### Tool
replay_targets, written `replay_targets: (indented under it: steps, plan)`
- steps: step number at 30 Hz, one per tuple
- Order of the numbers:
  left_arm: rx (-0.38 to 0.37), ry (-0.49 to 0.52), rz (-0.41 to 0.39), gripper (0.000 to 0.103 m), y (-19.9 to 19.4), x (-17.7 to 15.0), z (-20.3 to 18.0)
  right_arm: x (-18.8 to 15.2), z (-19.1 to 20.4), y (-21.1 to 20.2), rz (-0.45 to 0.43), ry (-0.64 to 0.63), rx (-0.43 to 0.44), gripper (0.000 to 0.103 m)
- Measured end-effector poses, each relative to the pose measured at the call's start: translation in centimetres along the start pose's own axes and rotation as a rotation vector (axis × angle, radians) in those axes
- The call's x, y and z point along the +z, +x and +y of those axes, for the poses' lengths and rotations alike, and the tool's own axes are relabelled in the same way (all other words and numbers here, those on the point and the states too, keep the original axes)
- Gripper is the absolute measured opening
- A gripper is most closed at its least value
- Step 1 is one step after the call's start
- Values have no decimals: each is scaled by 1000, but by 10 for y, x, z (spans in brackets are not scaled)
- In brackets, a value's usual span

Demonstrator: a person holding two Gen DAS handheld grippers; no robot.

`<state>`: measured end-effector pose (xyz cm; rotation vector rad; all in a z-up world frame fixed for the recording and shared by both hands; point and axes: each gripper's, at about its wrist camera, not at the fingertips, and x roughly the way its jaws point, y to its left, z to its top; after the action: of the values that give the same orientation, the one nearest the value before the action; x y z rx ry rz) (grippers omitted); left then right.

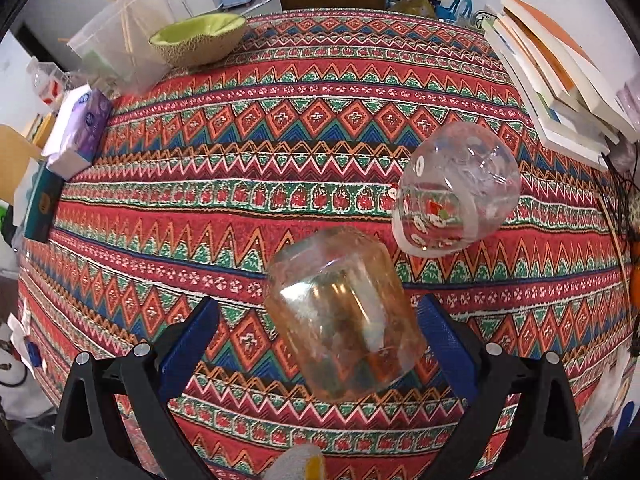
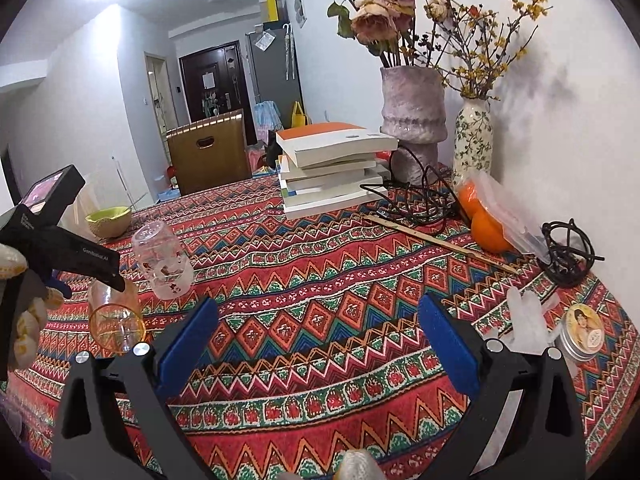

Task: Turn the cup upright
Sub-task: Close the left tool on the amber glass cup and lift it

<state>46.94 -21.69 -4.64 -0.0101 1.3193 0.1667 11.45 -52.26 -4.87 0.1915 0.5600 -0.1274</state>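
Left wrist view: my left tongs (image 1: 316, 344) gape around the amber-tinted glass cup (image 1: 342, 316), ungripped; right tongs (image 2: 318, 344) gape idle. Closing off-centre could skid it away.

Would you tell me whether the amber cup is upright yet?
Not upright: the amber cup stands inverted, base up, between the open left tongs.

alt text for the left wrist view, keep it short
An open left claw flanks an amber glass cup on a patterned tablecloth. A clear printed cup sits upside down beyond it, books at right.
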Motion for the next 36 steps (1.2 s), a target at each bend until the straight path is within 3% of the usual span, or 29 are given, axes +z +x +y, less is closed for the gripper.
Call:
replay_targets:
  steps: [7, 17, 29, 36]
  plan:
    - [-8, -5, 41, 96, 17, 0, -4, -2, -2, 10, 7, 6, 3, 96]
    - [-67, -88, 131, 95, 42, 5, 3, -4, -4, 19, 16, 5, 4, 96]
    - [-74, -80, 125, 89, 44, 1, -4, -5, -2, 21, 16, -1, -1, 96]
    - [-101, -104, 158, 89, 42, 2, 13, -5, -1, 20, 15, -4, -4, 96]
